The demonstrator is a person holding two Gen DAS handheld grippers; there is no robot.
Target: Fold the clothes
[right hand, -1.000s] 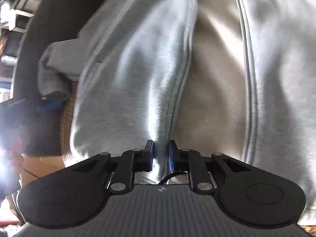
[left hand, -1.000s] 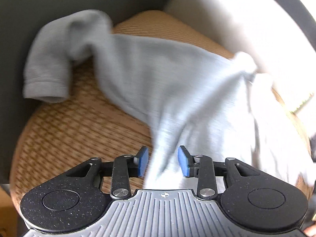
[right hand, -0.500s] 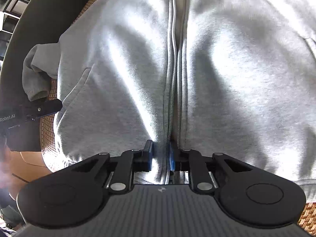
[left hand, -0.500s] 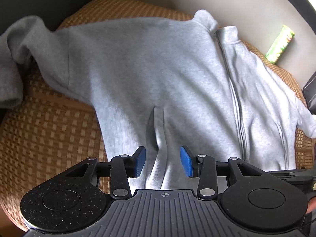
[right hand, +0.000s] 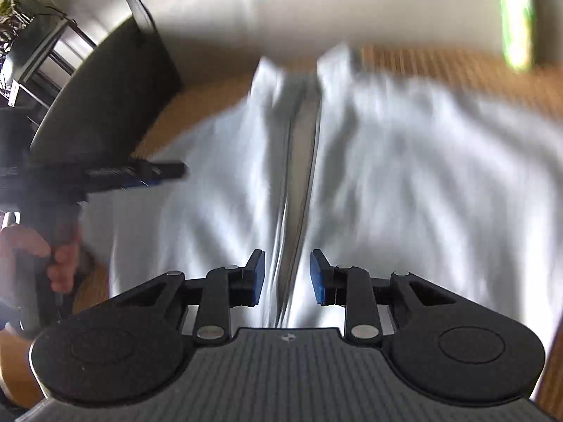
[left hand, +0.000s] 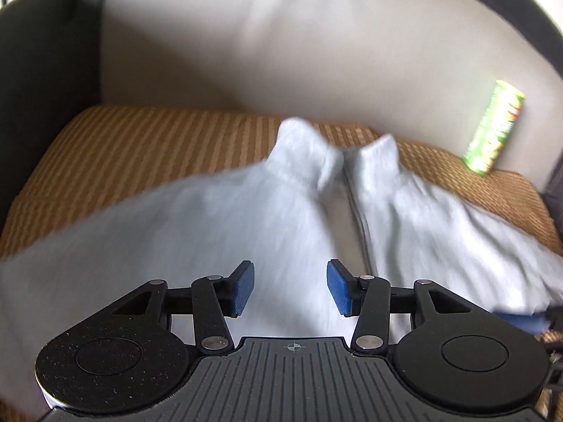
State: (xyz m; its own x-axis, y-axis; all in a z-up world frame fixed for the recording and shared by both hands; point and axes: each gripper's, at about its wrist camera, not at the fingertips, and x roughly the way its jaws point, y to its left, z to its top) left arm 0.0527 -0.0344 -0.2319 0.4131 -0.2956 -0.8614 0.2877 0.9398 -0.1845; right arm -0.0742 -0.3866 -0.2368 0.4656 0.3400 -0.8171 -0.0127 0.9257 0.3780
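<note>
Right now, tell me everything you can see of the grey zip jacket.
The grey zip jacket looks like soft fleecy knit, with a front zipper and a stand-up collar. It lies front-up, spread and rumpled, on the woven mat of a sofa seat, collar toward the backrest. Both pictures are blurred. Neither gripper grips it: the jaws of the left gripper and the right gripper have just been opening.

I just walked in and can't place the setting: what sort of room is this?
Most likely a living room at home. A grey zip-up jacket lies spread on a sofa seat covered by a woven mat, with a pale back cushion behind and a green snack tube leaning against it.
</note>
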